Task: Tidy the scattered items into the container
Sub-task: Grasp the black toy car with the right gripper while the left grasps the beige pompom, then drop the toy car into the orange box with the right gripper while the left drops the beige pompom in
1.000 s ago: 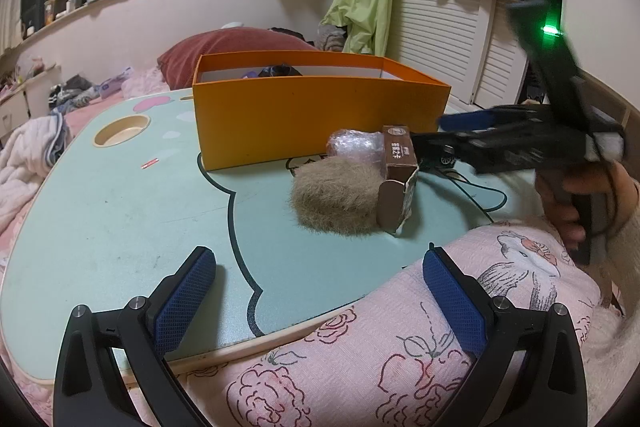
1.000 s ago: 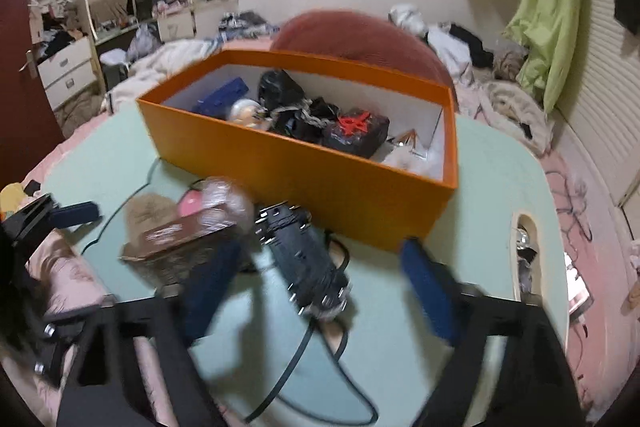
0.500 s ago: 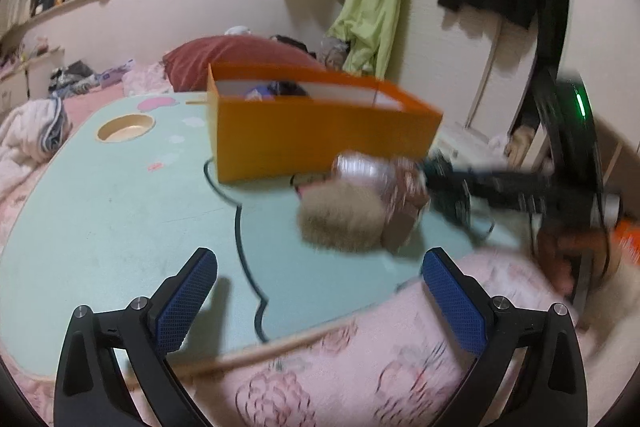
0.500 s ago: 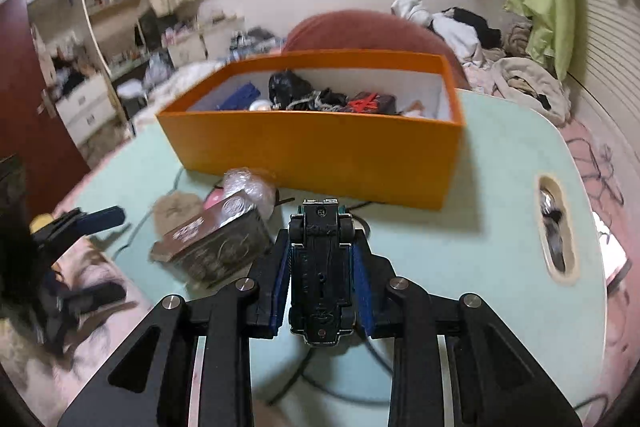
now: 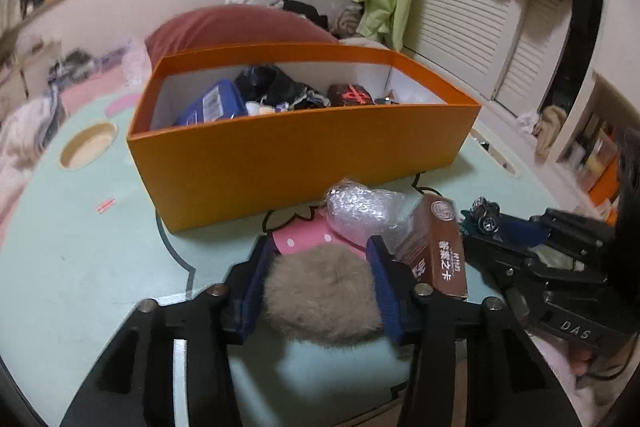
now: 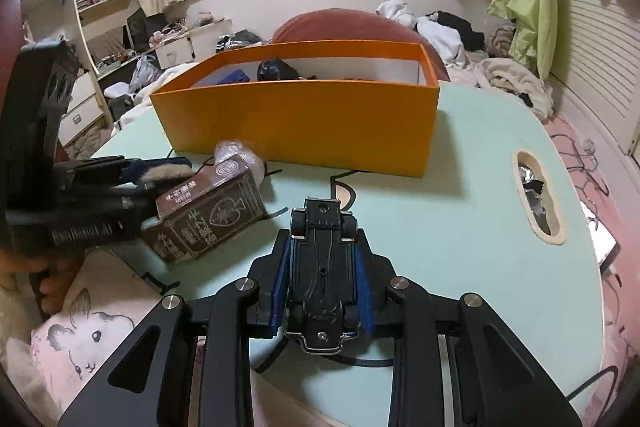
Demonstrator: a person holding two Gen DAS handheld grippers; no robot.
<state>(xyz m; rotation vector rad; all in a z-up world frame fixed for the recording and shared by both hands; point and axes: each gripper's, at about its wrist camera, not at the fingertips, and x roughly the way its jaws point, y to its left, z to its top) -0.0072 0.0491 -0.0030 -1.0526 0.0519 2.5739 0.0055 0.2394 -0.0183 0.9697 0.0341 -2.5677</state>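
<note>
An orange box (image 5: 304,151) stands on the mint table and holds several items; it also shows in the right wrist view (image 6: 296,123). My left gripper (image 5: 320,267) is shut on a beige fur pompom (image 5: 322,293) resting on the table in front of the box. My right gripper (image 6: 322,267) is shut on a black toy car (image 6: 322,267), held underside up above the table; the car's wheels show in the left wrist view (image 5: 486,217). A brown card box (image 5: 438,247) and a bubble-wrapped bundle (image 5: 360,209) lie between the grippers.
The mint table (image 5: 80,247) has a round cup recess (image 5: 88,147) at the left and an oval slot (image 6: 538,195) at the right. A red cushion (image 5: 240,27) lies behind the box. A pink blanket (image 6: 92,323) covers the near edge.
My left gripper moved forward and shut on the fur pompom. My right gripper shut on the toy car and lifted it off the table.
</note>
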